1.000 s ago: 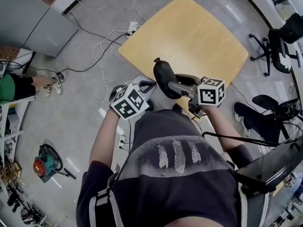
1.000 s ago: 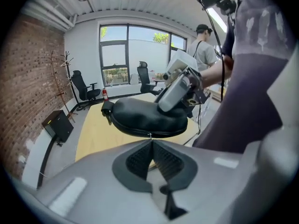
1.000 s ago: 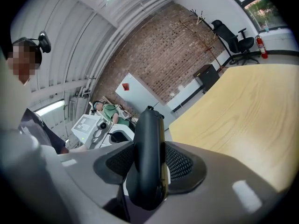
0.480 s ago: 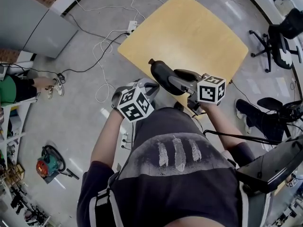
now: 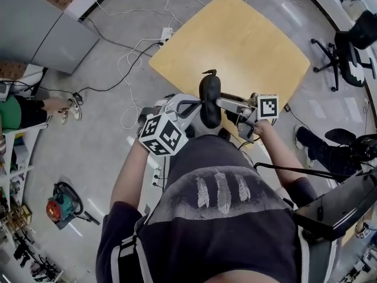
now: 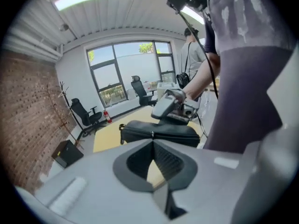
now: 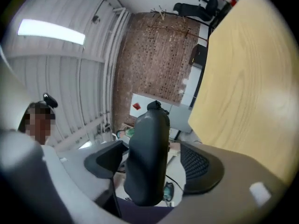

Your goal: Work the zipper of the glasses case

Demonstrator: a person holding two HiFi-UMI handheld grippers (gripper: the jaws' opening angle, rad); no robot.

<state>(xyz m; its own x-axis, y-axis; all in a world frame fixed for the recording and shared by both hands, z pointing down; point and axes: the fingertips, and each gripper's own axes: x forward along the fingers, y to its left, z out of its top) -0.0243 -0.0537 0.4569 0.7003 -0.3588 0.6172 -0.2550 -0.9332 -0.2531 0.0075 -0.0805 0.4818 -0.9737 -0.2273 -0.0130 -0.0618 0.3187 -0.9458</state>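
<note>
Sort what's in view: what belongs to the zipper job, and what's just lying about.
For the job:
- glasses case, between the jaws of the right gripper, which have just been opening
- left gripper, shut, tips lined up with the case's zip seam

Lying about:
- yellow table
- office chair
- power strip on the floor
- red-and-teal machine on the floor

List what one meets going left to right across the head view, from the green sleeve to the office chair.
green sleeve → left gripper's marker cube → glasses case → right gripper's marker cube → black office chair
</note>
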